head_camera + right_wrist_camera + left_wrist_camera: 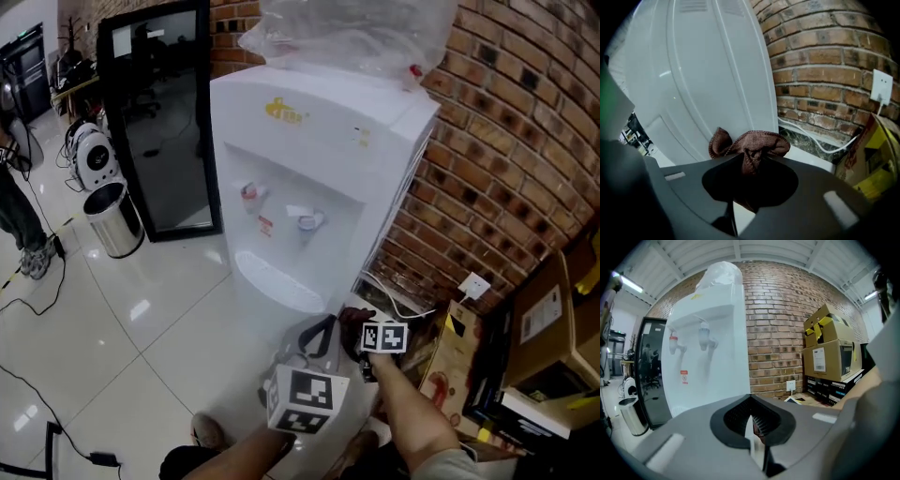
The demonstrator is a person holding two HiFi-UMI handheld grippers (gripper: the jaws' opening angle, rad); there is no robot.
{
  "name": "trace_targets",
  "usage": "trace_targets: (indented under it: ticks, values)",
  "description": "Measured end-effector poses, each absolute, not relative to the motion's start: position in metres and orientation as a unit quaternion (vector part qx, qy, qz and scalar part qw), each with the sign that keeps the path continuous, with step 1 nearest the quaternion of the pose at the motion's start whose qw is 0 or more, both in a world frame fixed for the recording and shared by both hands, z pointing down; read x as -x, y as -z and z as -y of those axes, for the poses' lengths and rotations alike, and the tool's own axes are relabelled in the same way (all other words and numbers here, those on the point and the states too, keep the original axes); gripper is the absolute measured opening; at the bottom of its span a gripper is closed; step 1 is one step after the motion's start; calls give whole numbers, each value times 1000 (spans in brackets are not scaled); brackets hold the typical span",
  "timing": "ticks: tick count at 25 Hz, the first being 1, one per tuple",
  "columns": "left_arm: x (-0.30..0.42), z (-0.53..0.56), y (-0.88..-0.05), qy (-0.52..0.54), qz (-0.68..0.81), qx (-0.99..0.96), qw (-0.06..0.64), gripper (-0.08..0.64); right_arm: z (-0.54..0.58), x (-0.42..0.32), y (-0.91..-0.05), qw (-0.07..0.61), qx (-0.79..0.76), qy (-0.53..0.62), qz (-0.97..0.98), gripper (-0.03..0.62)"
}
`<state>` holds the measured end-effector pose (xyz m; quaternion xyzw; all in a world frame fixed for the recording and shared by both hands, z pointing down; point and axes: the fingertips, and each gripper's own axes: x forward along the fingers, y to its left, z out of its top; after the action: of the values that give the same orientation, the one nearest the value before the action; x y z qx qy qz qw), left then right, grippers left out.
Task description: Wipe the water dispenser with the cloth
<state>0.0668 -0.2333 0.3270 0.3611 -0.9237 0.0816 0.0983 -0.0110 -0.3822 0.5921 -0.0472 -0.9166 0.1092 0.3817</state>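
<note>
**A:** Cloth status?
**B:** Brown microfibre cloth (749, 145) is bunched in the right gripper (745, 161), jaws narrowed and clamped on it. It sits low beside the tall white plastic water dispenser (309, 169), side panel at the cloth's 11 o'clock. Contact unclear.
**A:** Left?
**B:** Left gripper (751, 401) has its jaws together with nothing in them. Dispenser front is at its 10 o'clock.
**A:** Surroundings?
**B:** Red brick wall (506, 169) at the dispenser's 3 o'clock, round steel bin (112, 220) at 9, crumpled clear plastic bag (347, 33) on top.
</note>
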Motion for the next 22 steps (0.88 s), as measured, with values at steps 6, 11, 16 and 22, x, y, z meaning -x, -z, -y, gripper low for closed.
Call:
trace_targets:
  ticks: [6, 11, 16, 22]
  values:
    - [-67, 221, -267, -87, 932, -352, 16, 0, 405, 21, -417, 201, 74, -110, 971, 83]
    - [-79, 229, -234, -72, 927, -368, -14, 0, 406, 19, -266, 88, 100, -27, 991, 83]
    - [-87, 244, -203, -72, 919, -386, -46, 0, 404, 11, -138, -35, 101, -7, 994, 81]
    - [-91, 253, -169, -78, 914, -389, -87, 0, 398, 18, -29, -146, 83, 9, 986, 81]
